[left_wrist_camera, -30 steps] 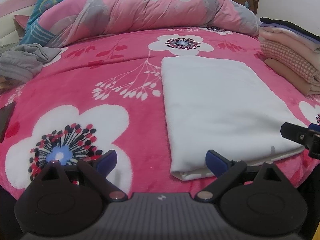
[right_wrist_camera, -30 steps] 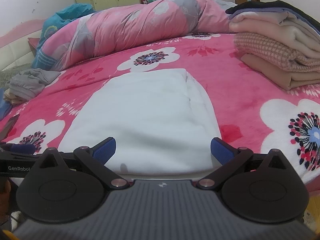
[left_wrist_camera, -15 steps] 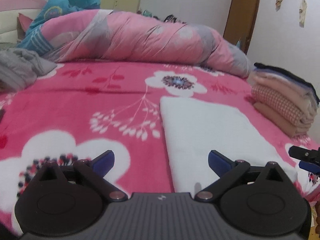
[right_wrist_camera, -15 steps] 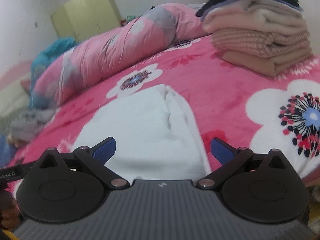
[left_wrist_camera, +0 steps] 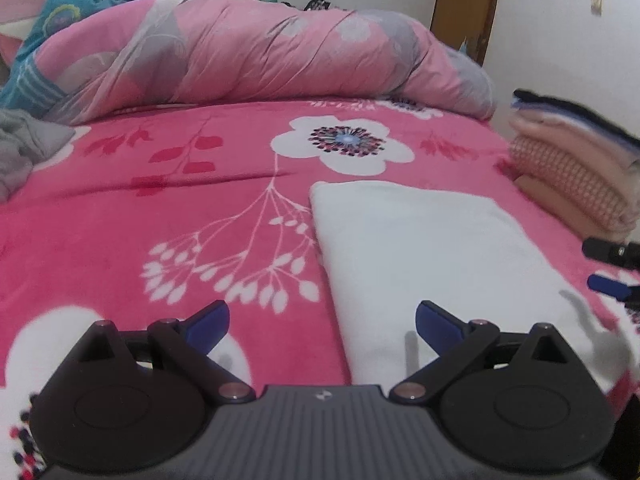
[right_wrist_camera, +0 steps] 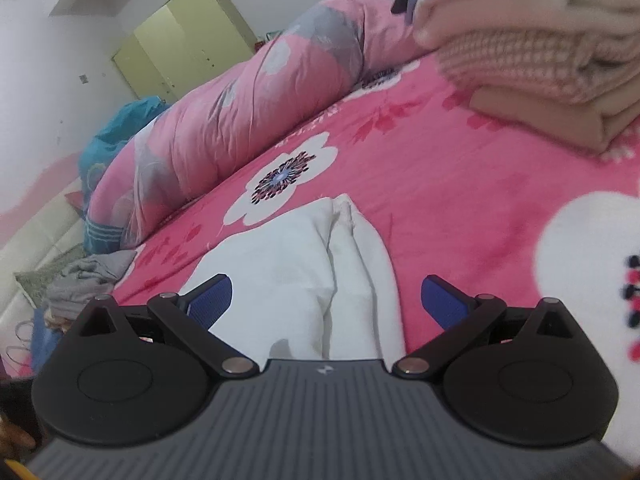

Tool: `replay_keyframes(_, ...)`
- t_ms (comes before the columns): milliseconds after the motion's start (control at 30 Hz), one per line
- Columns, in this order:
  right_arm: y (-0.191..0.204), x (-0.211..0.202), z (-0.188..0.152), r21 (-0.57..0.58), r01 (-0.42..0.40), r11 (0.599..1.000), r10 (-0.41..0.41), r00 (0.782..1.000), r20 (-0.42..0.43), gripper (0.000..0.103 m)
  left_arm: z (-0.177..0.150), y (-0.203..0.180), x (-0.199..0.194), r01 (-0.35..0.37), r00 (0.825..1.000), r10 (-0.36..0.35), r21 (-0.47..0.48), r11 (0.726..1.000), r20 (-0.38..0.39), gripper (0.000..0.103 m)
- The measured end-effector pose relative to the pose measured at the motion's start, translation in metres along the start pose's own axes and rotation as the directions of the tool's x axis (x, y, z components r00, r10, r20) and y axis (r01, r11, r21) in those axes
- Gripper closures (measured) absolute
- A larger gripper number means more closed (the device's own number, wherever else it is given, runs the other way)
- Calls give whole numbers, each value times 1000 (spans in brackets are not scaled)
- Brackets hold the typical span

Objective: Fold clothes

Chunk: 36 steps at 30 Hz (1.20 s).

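One folded white cloth rectangle (left_wrist_camera: 424, 264) lies flat on a bright pink fleece bedspread printed with large white flowers (left_wrist_camera: 160, 208), near the bed's front edge and toward its right side. In the right wrist view the same white cloth (right_wrist_camera: 296, 276) shows a raised crease running down its length, with a narrower layer lying along the right of that crease.

The left gripper (left_wrist_camera: 322, 320) hovers low over the front edge of the bed, its blue-padded fingers (left_wrist_camera: 208, 320) spread wide and holding nothing; the left finger sits over the bedspread and the right finger over the cloth's near left corner. The right gripper (right_wrist_camera: 326, 300) is also spread wide and empty, its fingers straddling the near end of the cloth. Its tips (left_wrist_camera: 608, 268) appear at the far right edge of the left wrist view.

Beside the cloth to the right stands a stack of folded beige, checked and dark garments (right_wrist_camera: 532, 52). Across the back of the bed lies a long rolled pink and grey quilt (left_wrist_camera: 256, 52). A crumpled grey garment (left_wrist_camera: 20, 152) rests at the left. A pale green wardrobe (right_wrist_camera: 180, 40) stands against the wall.
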State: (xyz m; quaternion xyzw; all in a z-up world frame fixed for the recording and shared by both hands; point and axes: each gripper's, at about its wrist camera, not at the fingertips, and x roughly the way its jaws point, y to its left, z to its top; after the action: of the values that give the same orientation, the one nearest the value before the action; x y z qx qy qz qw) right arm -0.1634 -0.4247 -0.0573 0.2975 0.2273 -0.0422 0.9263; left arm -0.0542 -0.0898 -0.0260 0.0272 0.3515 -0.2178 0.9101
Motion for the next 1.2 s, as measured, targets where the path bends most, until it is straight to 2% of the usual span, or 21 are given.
replay_keyframes(167, 0, 17, 10, 1, -12, 1000, 12, 1000, -18, 2, 13, -2, 10, -74, 995, 74, -1, 997, -63, 3)
replay_keyframes(267, 1, 30, 21, -37, -12, 999, 11, 999, -51, 3, 20, -1, 15, -106, 990, 105, -13, 994, -93, 3)
replay_keyframes(367, -6, 42, 35, -19, -14, 1000, 12, 996, -91, 3, 24, -2, 21, -141, 983, 139, -7, 990, -118, 3)
replay_keyframes(600, -18, 56, 50, 36, -30, 999, 35, 985, -169, 3, 30, -5, 25, -167, 978, 167, 7, 986, -124, 3)
replay_keyframes(1200, -29, 87, 55, 81, -58, 995, 76, 969, -236, 3, 35, -9, 29, -235, 962, 237, 36, 971, -134, 3)
